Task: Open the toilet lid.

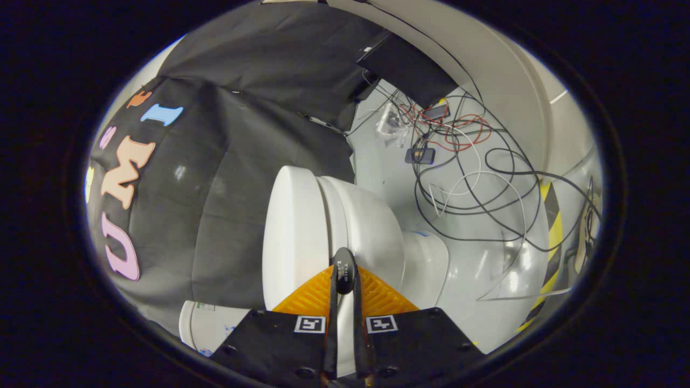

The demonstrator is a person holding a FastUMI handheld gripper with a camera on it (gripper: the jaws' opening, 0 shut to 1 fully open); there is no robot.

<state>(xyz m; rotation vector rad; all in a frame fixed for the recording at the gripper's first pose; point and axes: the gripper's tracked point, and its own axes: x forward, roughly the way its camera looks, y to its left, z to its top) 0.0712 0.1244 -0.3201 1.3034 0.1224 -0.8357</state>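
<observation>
The view is rolled on its side, with the floor on the right. A white toilet stands just beyond the fingers, its lid [291, 226] lying flat against the rounded bowl [372, 226] with a thin seam between them. My gripper [344, 272] is at the rim where lid and bowl meet. Its fingers are almost together, and a narrow black tab [344, 264] that sticks out at that seam is pinched between them. I cannot tell how the tab is fixed to the lid. The toilet's base [426, 258] rests on the grey floor.
Black cloth wall [237, 178] hangs behind the toilet. Tangled black, white and red cables [469, 178] and a small device [420, 156] lie on the grey floor past the bowl. Yellow-black hazard tape [551, 237] marks the floor's far side. A white rounded part [202, 323] shows beside the lid.
</observation>
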